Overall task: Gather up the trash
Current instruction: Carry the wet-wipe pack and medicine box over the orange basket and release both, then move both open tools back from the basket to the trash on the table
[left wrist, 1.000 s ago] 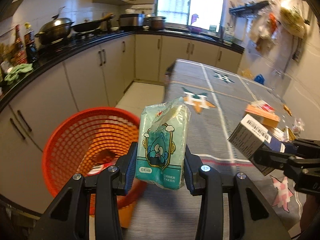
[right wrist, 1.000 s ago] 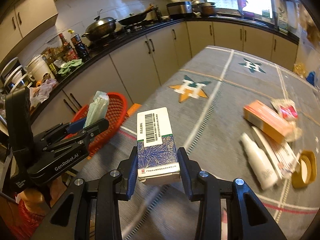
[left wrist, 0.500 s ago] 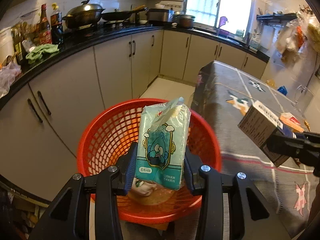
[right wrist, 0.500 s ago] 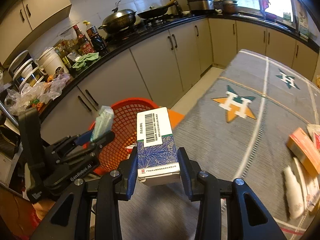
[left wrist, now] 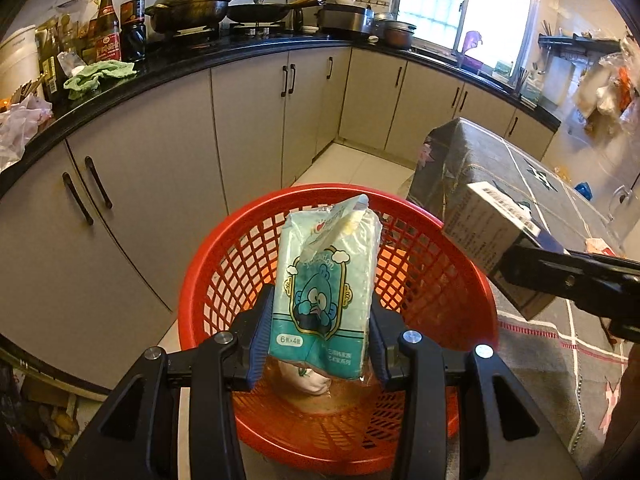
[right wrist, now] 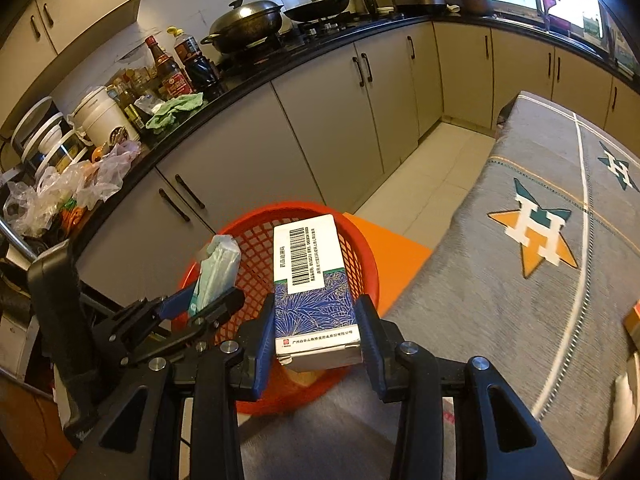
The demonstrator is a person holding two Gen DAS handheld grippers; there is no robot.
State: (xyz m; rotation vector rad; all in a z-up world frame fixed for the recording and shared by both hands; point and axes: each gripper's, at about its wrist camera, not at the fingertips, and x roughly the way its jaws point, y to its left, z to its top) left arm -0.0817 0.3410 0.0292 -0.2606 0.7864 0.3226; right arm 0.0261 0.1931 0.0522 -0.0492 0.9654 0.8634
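My left gripper (left wrist: pixel 318 336) is shut on a teal tissue pack (left wrist: pixel 326 288) with a cartoon bird, held upright over the red mesh basket (left wrist: pixel 224 280). The basket holds some crumpled trash at its bottom. My right gripper (right wrist: pixel 318 332) is shut on a white and blue medicine box (right wrist: pixel 314 280) with a barcode, above the near rim of the same basket (right wrist: pixel 360 256). In the left wrist view that box (left wrist: pixel 486 232) and the right gripper's black finger come in from the right over the basket's edge. The right wrist view shows the left gripper (right wrist: pixel 200 300) with the tissue pack (right wrist: pixel 218 272) at lower left.
The basket stands on the floor between grey cabinets (left wrist: pixel 248 128) and the table with the grey patterned cloth (right wrist: pixel 540 280). An orange flat thing (right wrist: pixel 394 256) lies beside the basket. The black counter (right wrist: pixel 224 96) carries bottles, a wok, a green rag and plastic bags.
Both grippers have swung left from over the table to over the red basket, each keeping its item. The basket now fills the middle of both views.
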